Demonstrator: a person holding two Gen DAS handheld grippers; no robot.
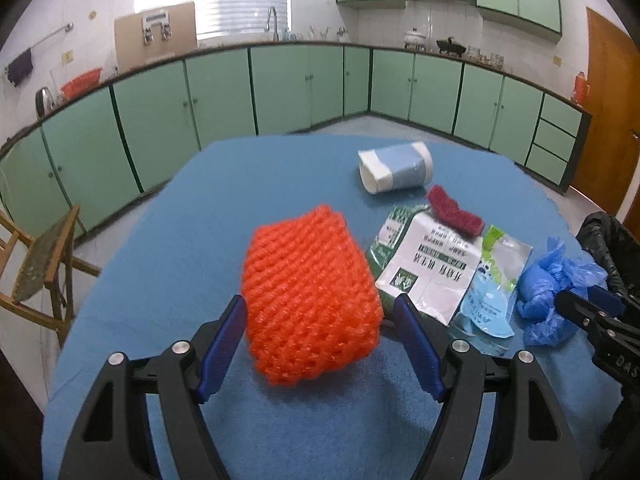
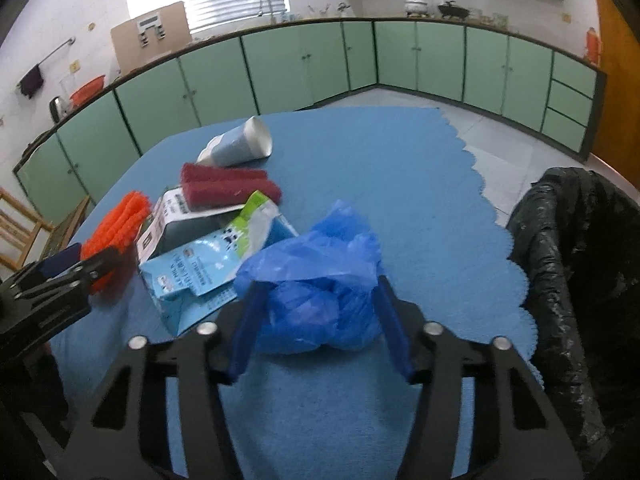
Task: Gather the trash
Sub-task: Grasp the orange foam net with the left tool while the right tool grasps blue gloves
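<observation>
An orange foam net [image 1: 310, 300] lies on the blue table cloth [image 1: 192, 240]. My left gripper [image 1: 320, 312] is open, its blue fingers on either side of the net's near end. A crumpled blue plastic bag [image 2: 320, 280] lies between the open fingers of my right gripper [image 2: 320, 300]. Between them lie a white and green packet [image 1: 428, 268], a light blue pouch [image 2: 200, 268], a dark red scrub pad [image 2: 228, 184] and a tipped paper cup [image 2: 240, 144]. The net also shows in the right wrist view [image 2: 116, 232], the bag in the left wrist view [image 1: 552, 292].
A bin lined with a black bag [image 2: 572, 248] stands at the table's right edge. A wooden folding chair [image 1: 44, 264] stands left of the table. Green kitchen cabinets [image 1: 280, 84] line the far walls.
</observation>
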